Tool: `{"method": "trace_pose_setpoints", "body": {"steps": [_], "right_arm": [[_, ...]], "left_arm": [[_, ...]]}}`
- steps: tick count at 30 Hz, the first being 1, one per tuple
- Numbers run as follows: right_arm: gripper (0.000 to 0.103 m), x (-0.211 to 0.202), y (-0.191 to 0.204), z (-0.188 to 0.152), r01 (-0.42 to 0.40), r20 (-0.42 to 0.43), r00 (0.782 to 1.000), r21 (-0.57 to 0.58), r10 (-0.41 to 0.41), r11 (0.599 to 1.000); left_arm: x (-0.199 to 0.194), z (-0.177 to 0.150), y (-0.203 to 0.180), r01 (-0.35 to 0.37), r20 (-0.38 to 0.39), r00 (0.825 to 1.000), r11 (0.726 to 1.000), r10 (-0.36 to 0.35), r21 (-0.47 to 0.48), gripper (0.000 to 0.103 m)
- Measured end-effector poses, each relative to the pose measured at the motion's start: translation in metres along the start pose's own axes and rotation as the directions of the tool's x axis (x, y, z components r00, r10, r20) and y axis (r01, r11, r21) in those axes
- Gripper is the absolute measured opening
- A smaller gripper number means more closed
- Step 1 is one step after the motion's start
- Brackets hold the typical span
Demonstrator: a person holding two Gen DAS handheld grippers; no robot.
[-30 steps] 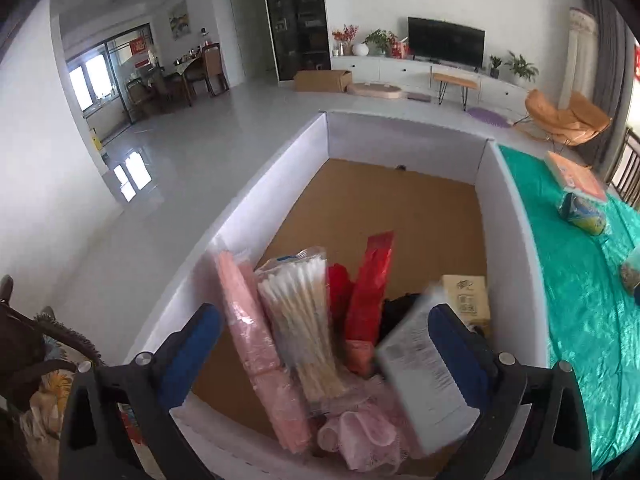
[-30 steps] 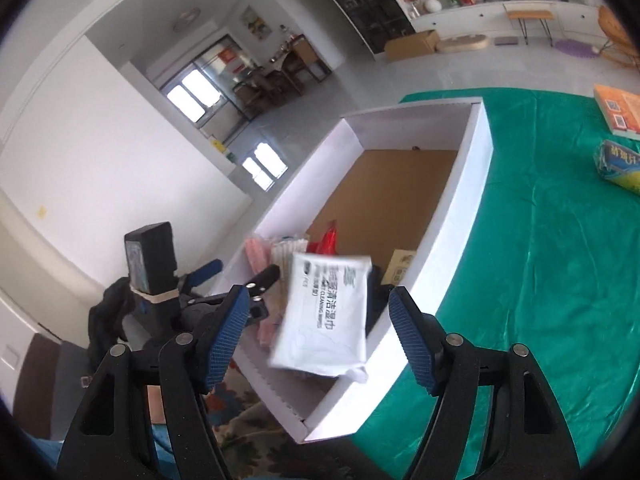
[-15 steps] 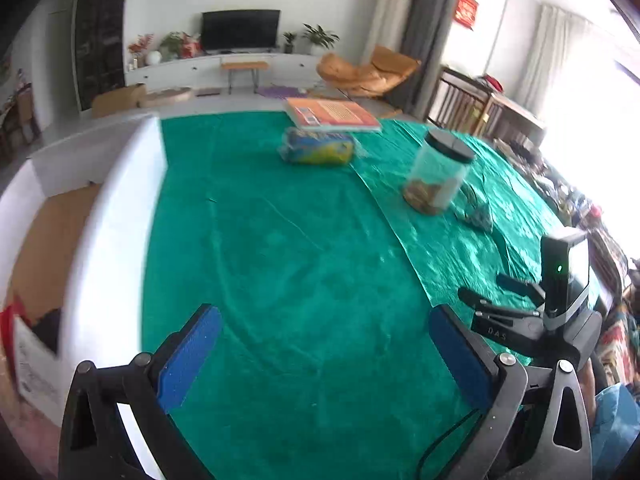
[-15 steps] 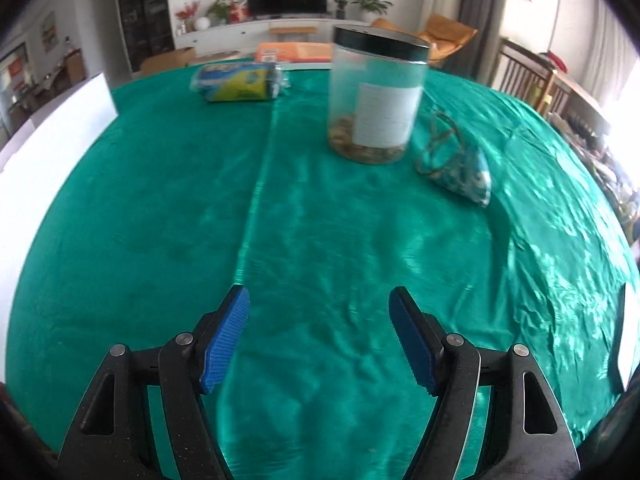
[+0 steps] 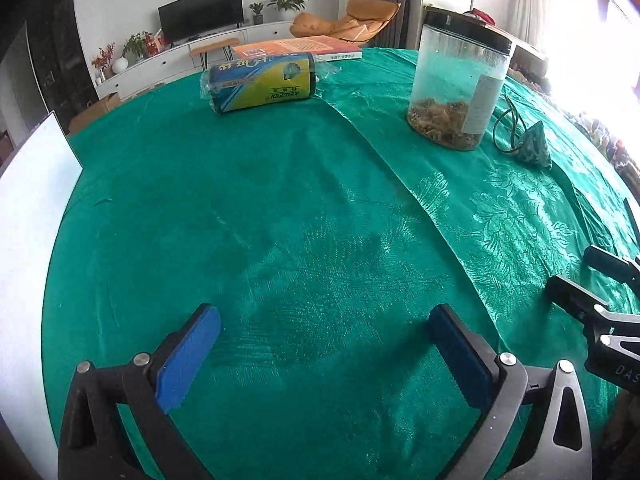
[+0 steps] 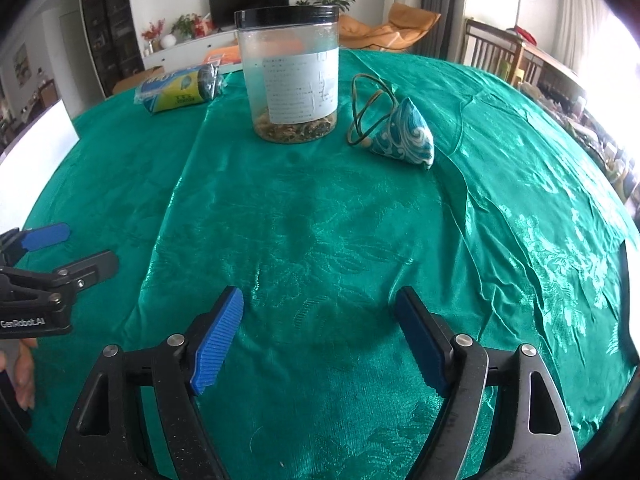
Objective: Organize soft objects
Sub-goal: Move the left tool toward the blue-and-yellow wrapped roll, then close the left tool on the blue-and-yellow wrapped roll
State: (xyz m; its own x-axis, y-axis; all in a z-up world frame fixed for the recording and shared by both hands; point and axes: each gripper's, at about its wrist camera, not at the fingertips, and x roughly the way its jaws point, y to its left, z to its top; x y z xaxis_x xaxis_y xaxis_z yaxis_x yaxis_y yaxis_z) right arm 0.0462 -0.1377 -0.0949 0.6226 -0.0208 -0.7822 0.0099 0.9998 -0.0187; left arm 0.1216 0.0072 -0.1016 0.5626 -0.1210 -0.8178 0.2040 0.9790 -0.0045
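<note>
Both over bare green tablecloth [image 6: 320, 220], nothing between pads: right gripper [image 6: 320, 336] spread wide, jaws just opened further; left gripper [image 5: 320, 352] also spread wide, empty. Plenty of clear cloth ahead of each. Further out: lidded jar [image 6: 291, 76] upright, teal pyramid pouch [image 6: 408, 136] with cord just right of it, rolled blue-yellow pack [image 5: 262, 82] lying on its side, orange book [image 5: 300, 46] behind. White box wall [image 5: 36, 216] at left table edge. Versus a second ago: white wipes pack gone from both views, box interior out of sight, both views swung from the box to the open table.
</note>
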Motion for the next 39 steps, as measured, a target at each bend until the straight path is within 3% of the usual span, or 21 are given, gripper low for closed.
{"method": "trace_pose_setpoints", "body": {"steps": [23, 28, 29, 31, 34, 39], "right_arm": [[0.086, 0.001, 0.003, -0.001, -0.011, -0.005, 1.0, -0.005, 0.011, 1.0], [0.086, 0.0, 0.003, -0.001, -0.011, -0.005, 1.0, -0.005, 0.011, 1.0], [0.086, 0.0, 0.003, -0.001, -0.011, -0.005, 1.0, -0.005, 0.011, 1.0], [0.086, 0.0, 0.003, -0.001, -0.012, -0.004, 1.0, -0.005, 0.012, 1.0], [0.086, 0.0, 0.003, -0.001, -0.012, -0.004, 1.0, -0.005, 0.012, 1.0], [0.086, 0.0, 0.003, -0.001, -0.011, -0.005, 1.0, -0.005, 0.011, 1.0]], "left_arm": [[0.0, -0.001, 0.001, -0.012, 0.002, 1.0, 1.0, 0.012, -0.008, 0.103], [0.003, 0.008, 0.002, 0.049, -0.064, 0.997, 0.994, -0.043, 0.097, 0.103], [0.006, 0.015, 0.002, 0.059, -0.091, 0.995, 0.988, -0.047, 0.14, 0.103], [0.01, 0.037, 0.001, 0.016, -0.102, 0.995, 0.966, 0.01, 0.257, 0.103], [0.005, 0.083, 0.004, -0.045, -0.023, 0.998, 0.9, 0.061, 0.433, 0.103], [0.027, 0.163, 0.023, -0.083, -0.023, 0.993, 0.846, 0.112, 0.526, 0.103]]}}
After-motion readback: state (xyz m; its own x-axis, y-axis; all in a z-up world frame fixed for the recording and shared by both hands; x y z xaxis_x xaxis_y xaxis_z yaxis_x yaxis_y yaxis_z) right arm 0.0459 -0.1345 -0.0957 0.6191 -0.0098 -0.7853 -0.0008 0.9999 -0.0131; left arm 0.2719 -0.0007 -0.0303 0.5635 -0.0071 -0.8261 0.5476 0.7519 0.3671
